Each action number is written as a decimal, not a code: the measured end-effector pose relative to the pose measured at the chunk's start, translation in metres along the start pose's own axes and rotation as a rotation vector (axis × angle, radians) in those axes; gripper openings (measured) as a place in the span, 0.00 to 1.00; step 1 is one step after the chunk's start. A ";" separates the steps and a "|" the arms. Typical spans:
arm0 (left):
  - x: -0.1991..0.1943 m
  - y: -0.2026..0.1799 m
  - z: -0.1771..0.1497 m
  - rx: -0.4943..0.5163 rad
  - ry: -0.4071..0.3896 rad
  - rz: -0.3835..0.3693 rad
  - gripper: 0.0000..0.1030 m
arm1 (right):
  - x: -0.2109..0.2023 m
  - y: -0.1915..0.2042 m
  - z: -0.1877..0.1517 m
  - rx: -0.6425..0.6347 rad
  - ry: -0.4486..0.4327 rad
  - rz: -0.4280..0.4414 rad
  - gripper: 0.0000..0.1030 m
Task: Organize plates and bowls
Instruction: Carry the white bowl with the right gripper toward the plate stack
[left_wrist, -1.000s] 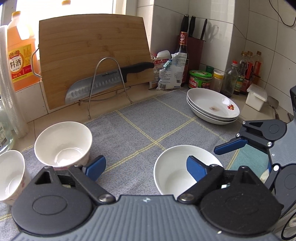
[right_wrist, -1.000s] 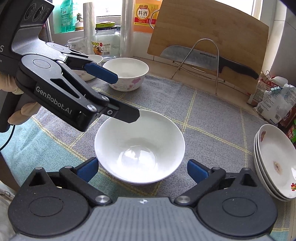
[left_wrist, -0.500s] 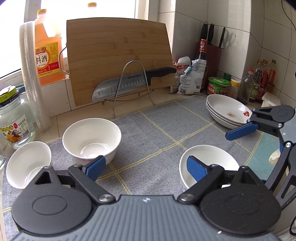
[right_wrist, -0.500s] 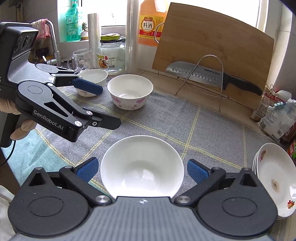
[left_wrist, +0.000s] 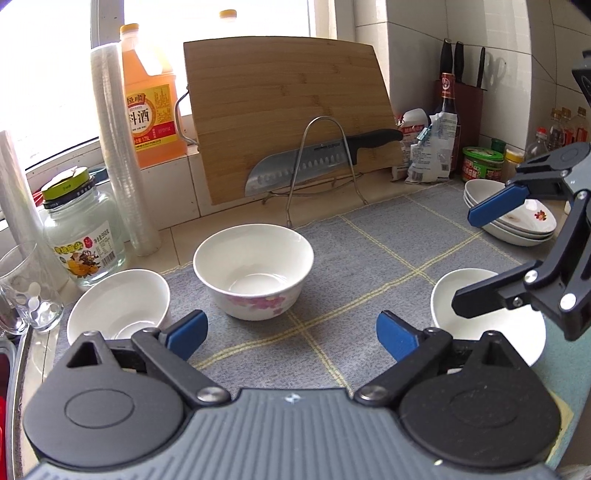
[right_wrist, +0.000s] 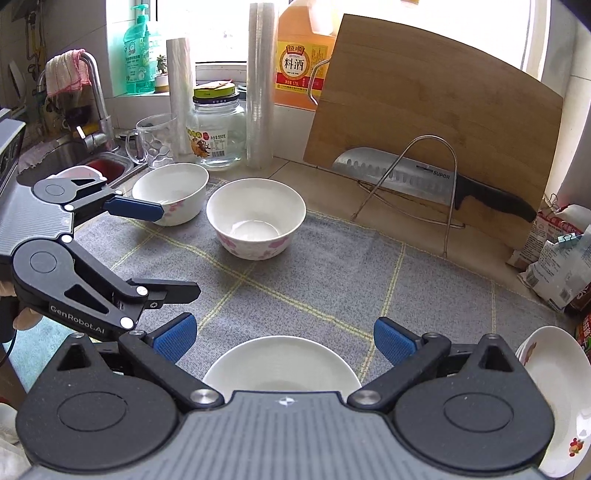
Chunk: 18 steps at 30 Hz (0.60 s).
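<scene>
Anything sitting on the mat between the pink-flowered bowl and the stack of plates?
No. In the left wrist view, only bare grey mat lies between the pink-flowered bowl and the stack of plates.

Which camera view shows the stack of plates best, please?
The left wrist view: the stack of plates shows three rims, though the right gripper hides some. The right wrist view cuts the stack at the frame edge.

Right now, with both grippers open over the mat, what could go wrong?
1. The left gripper, its jaws opening and empty, could knock the floral bowl into the smaller bowl beside it.
2. The right gripper may clip the plain bowl below it.
3. Plate stack sits near the mat's edge.
</scene>
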<state>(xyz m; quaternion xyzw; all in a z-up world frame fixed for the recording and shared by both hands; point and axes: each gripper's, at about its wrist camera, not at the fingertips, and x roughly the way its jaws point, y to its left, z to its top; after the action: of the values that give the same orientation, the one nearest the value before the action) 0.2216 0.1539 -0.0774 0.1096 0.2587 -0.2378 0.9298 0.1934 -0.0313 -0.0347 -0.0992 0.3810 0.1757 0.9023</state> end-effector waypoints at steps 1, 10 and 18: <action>0.001 0.001 -0.002 -0.004 0.000 0.008 0.95 | 0.002 0.000 0.002 0.006 0.003 0.007 1.00; 0.010 0.009 -0.011 -0.031 0.008 0.063 0.95 | 0.019 0.004 0.018 0.009 0.017 0.022 1.00; 0.023 0.015 -0.012 -0.044 0.016 0.104 0.95 | 0.036 0.004 0.031 0.033 0.040 0.063 1.00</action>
<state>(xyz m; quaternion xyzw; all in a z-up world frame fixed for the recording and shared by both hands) 0.2409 0.1615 -0.0982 0.1045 0.2651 -0.1827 0.9410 0.2353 -0.0091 -0.0395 -0.0756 0.4048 0.1956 0.8900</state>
